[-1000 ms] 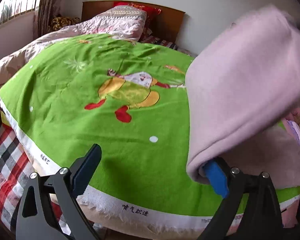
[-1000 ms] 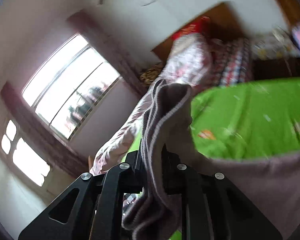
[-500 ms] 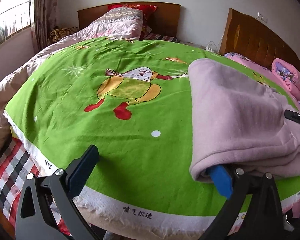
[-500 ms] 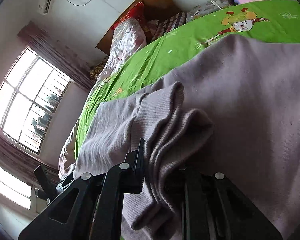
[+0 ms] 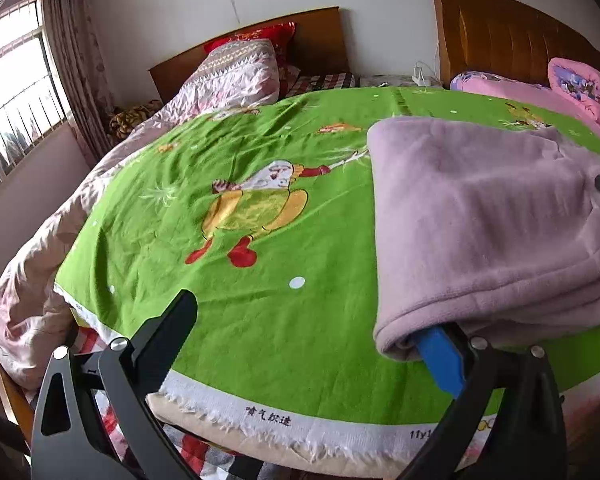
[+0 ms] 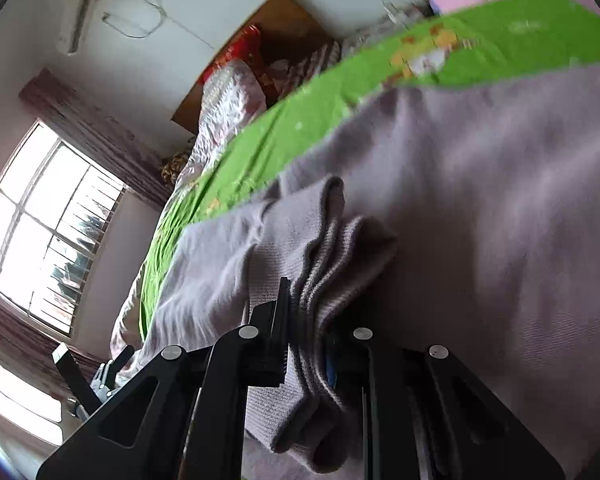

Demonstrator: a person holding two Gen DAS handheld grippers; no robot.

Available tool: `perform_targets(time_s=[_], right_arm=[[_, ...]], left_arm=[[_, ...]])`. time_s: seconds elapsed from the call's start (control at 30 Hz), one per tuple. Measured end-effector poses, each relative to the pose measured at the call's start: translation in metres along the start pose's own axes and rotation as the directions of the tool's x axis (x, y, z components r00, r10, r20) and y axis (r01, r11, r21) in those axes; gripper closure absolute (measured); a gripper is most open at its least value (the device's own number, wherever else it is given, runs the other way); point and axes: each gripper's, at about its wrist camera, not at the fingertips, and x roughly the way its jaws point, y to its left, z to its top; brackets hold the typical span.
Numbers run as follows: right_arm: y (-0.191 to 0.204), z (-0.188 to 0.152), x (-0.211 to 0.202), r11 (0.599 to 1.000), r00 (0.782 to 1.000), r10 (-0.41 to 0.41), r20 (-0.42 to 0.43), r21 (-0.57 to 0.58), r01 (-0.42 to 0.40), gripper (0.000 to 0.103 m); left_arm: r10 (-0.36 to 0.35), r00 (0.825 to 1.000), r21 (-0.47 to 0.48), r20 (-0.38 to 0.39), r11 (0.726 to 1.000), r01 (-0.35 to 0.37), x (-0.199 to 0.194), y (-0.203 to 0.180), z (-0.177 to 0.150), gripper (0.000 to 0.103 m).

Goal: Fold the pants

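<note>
Folded pink pants [image 5: 480,216] are lying at right of frame on the green sheet [image 5: 260,240]. Left gripper [image 5: 312,340] is standing spread, one blue finger [image 5: 440,356] tucked under the fold; right gripper [image 6: 308,336] is pinching the ribbed cuffs [image 6: 332,264].

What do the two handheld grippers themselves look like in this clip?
The left gripper has black angular fingers with triangular cut-outs, silver bolt heads, and a blue pad on one finger. The right gripper has the same black build and silver bolts. No cables, sleeves or hands show.
</note>
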Motion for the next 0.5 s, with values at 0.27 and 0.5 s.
perform_targets(time_s=[0.27,0.5], right_arm=[[-0.021,-0.007,0.002,0.999,0.999,-0.033,-0.028,0.034,0.034,0.086],[-0.02,-0.003,-0.008,0.999,0.996,-0.035,-0.08,0.021,0.037,0.059]], left_arm=[[0.091,0.995,0.115,0.038,0.989,-0.095,-0.001,-0.019,-0.001,0.001],[-0.059,0.998,0.077,-0.026,0.995,0.061,-0.001,0.004,-0.006,0.001]])
